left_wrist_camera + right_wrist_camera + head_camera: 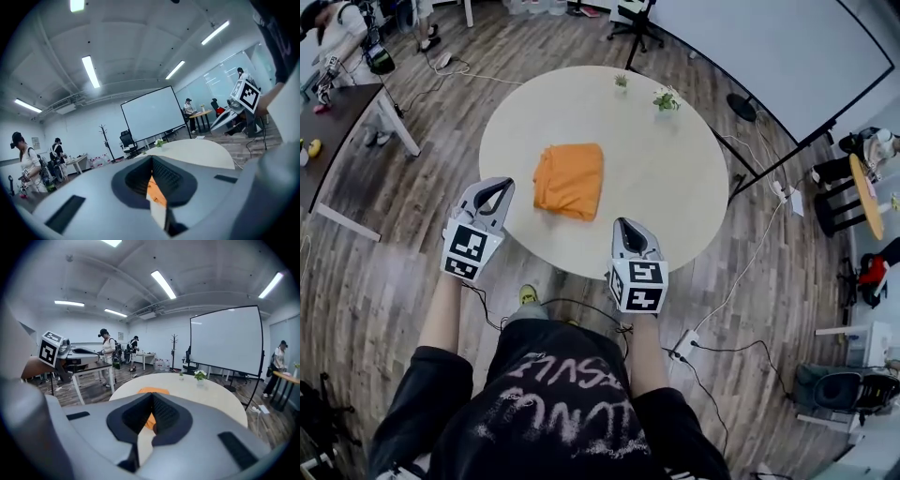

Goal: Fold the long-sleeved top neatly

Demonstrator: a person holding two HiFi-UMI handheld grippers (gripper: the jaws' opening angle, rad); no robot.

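**Folded top lies on desk, both hand-held grippers shut and empty**

The orange long-sleeved top (569, 180) lies folded into a compact rectangle, a little left of the middle of the round desk (666, 187). I hold my left hand-held gripper (494, 190) and right hand-held gripper (627, 230) at the desk's near edge. Both have their jaws pressed together on nothing, clear of the cloth. Two small potted plants (666, 100) stand by the far edge.
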